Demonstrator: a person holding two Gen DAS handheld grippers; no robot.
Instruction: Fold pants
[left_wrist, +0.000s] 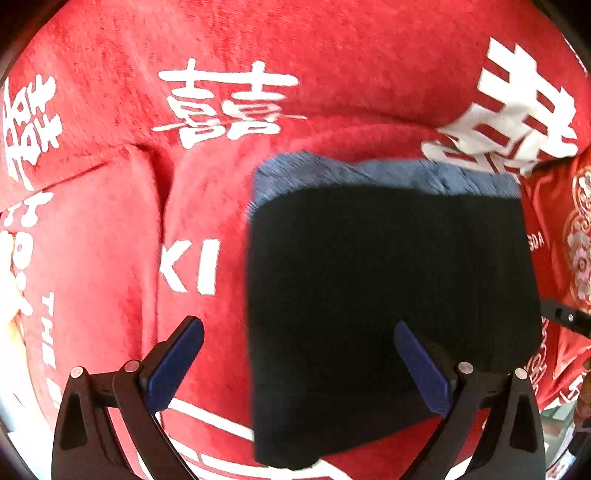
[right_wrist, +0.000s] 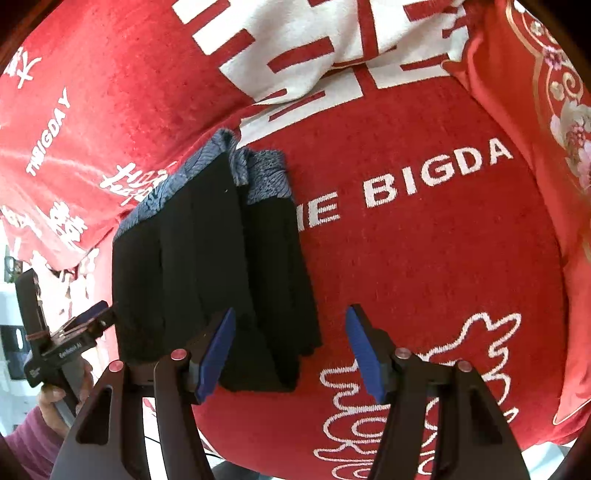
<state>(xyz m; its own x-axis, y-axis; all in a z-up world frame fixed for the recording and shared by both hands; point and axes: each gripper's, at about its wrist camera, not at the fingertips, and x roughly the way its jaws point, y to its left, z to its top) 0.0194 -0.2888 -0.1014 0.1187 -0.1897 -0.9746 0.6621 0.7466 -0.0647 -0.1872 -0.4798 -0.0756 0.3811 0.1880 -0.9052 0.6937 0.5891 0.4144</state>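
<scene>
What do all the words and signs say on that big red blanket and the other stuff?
"IE BIGDA": white letters on the red woven blanket, start and end hidden.
"THBIGDAY": small white letters on the same blanket, far left edge.
"KI": white letters in the left wrist view, cut off by a fold.
Double-happiness character "囍": white, on the blanket.
Small white print on the left gripper: too small to read.
Folded black pants: no text.

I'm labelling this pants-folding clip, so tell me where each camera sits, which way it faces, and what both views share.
Left wrist: sits on the left hand-held gripper, looking steeply down at the folded pants on the red blanket; its open blue fingers show.
Right wrist: sits on the right hand-held gripper, looking down at the pants from their right; open fingers, plus the person's hand holding the left hand-held gripper.
Shared: pants, blanket.
</scene>
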